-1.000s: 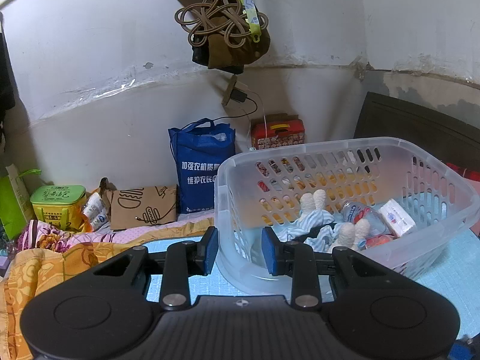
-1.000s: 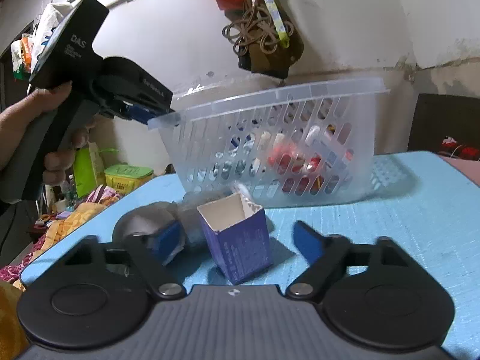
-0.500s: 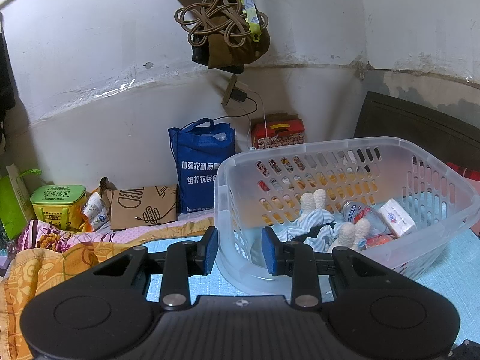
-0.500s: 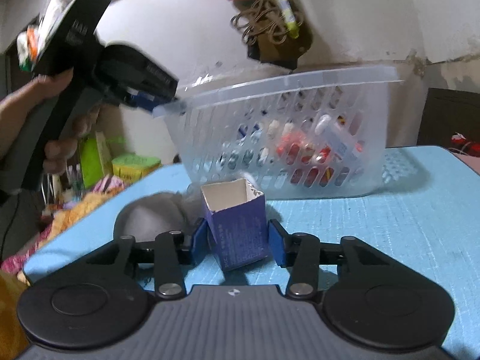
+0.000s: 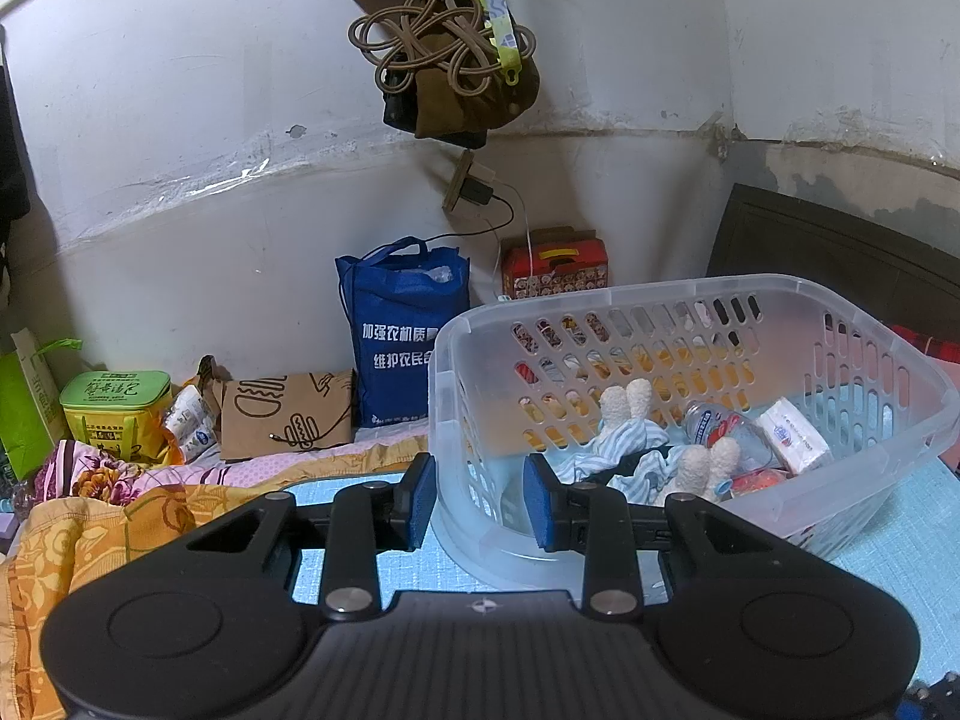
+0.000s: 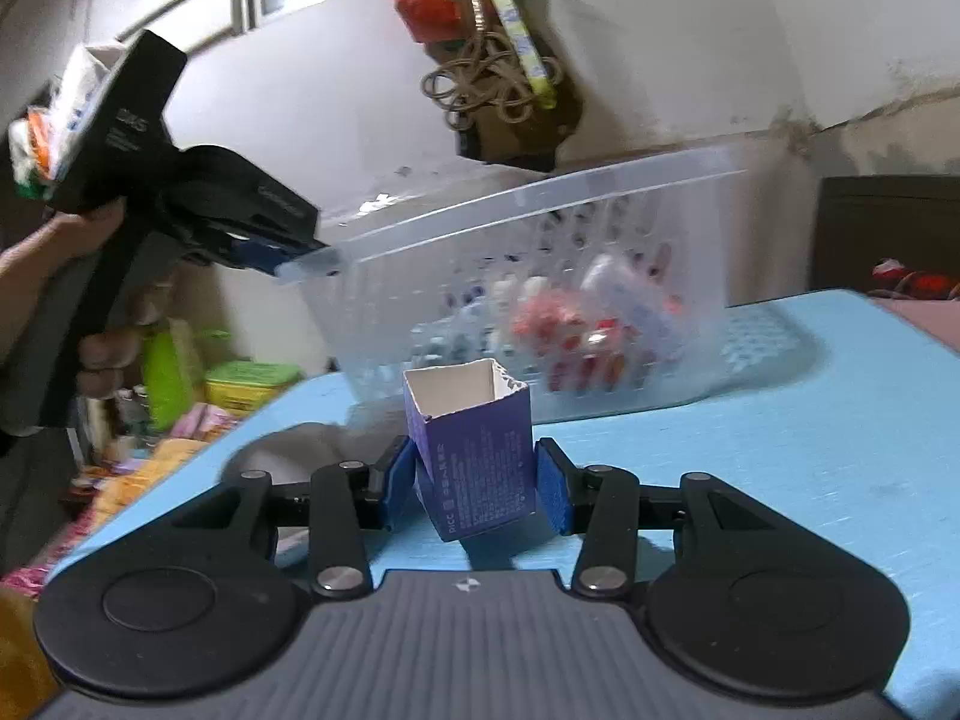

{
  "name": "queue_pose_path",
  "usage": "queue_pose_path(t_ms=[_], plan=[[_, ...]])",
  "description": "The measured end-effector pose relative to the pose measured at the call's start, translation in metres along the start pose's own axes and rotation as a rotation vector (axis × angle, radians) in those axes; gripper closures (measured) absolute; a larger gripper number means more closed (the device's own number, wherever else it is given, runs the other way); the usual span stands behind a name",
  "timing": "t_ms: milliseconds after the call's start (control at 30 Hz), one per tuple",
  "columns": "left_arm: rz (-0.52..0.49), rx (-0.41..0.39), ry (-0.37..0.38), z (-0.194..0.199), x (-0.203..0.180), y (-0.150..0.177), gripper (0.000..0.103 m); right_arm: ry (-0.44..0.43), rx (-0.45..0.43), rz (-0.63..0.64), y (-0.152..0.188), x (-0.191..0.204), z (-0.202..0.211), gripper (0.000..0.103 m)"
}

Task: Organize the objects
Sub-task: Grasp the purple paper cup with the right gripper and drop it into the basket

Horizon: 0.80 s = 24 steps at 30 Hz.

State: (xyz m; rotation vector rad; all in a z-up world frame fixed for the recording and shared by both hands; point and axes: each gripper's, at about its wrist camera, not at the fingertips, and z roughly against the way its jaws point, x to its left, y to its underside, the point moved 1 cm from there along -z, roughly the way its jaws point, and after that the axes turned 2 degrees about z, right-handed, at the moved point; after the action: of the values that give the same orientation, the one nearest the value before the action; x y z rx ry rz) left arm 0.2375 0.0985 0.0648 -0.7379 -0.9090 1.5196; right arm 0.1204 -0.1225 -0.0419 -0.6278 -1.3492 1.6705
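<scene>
A clear plastic basket stands tilted on the blue mat and holds striped cloth, fuzzy socks, a bottle and a tissue pack. My left gripper is shut on the basket's near wall; in the right wrist view it clamps the basket at its left corner. My right gripper is shut on an open-topped purple carton and holds it just above the mat, in front of the basket.
Behind the mat lie a patterned blanket, a blue tote bag, a brown paper bag, a green tin and a red box. Cords and a pouch hang from the wall. A dark headboard stands at right.
My right gripper has closed on the purple carton and lifted it slightly. The left gripper has kept its hold on the basket wall, and the basket now sits more tilted.
</scene>
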Motion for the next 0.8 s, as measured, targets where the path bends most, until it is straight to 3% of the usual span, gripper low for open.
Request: queue_pose_path(t_ms=[233, 500, 800], plan=[[0.0, -0.002, 0.006, -0.001, 0.001, 0.0, 0.067, 0.052, -0.047, 0.026, -0.023, -0.02, 0.023, 0.055], [0.0, -0.002, 0.007, -0.001, 0.001, 0.0, 0.067, 0.009, -0.11, 0.023, -0.058, -0.026, 0.038, 0.056], [0.0, -0.001, 0.007, -0.001, 0.001, 0.0, 0.067, 0.01, -0.193, 0.118, -0.13, -0.019, 0.032, 0.056]])
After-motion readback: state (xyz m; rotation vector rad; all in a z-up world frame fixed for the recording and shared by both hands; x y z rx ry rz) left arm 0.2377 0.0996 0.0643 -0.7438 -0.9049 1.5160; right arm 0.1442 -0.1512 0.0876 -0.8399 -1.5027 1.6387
